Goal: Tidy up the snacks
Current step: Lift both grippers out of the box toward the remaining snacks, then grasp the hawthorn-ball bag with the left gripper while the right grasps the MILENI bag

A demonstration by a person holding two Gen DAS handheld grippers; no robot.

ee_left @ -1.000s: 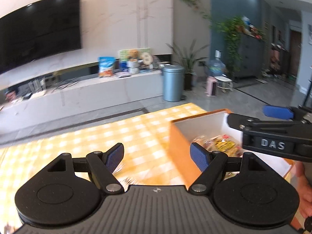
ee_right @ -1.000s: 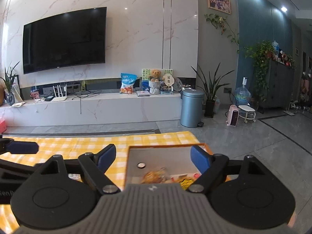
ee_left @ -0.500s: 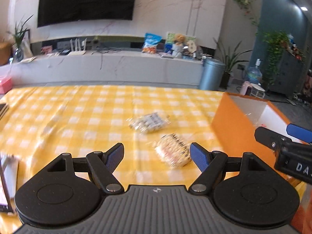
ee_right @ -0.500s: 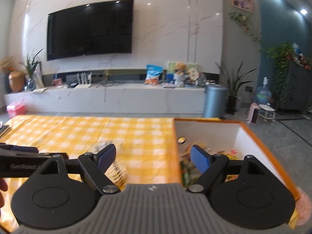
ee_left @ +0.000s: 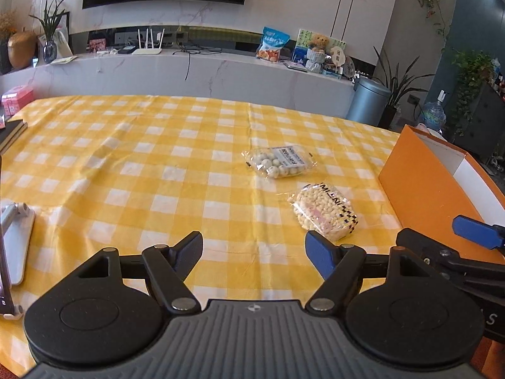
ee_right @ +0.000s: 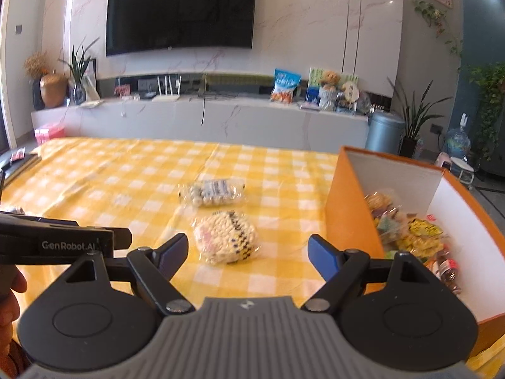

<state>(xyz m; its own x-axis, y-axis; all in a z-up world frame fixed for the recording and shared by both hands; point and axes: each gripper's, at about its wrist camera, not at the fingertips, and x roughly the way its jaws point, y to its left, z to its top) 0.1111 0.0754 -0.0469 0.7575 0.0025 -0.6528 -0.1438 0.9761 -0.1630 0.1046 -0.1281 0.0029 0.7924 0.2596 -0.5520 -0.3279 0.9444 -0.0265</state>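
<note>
left gripper [ee_left: 254, 251] above yellow checked cloth [ee_left: 132, 170], jaws wide, closing, nothing between. right gripper [ee_right: 247, 254] likewise closing, empty, round puffed-snack packet [ee_right: 224, 240] just ahead of its fingertips. white-ball packet [ee_left: 277, 161] lies farther back. orange box [ee_right: 350, 218] at right holds more snacks.

Two wrist views, shared tablecloth [ee_left: 189, 164]

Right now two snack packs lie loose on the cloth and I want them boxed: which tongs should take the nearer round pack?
Probably the right tongs: the round pack lies almost centred ahead of them, beside the orange box. From the left tongs it sits off toward one finger. Both are empty, narrowing slightly.
</note>
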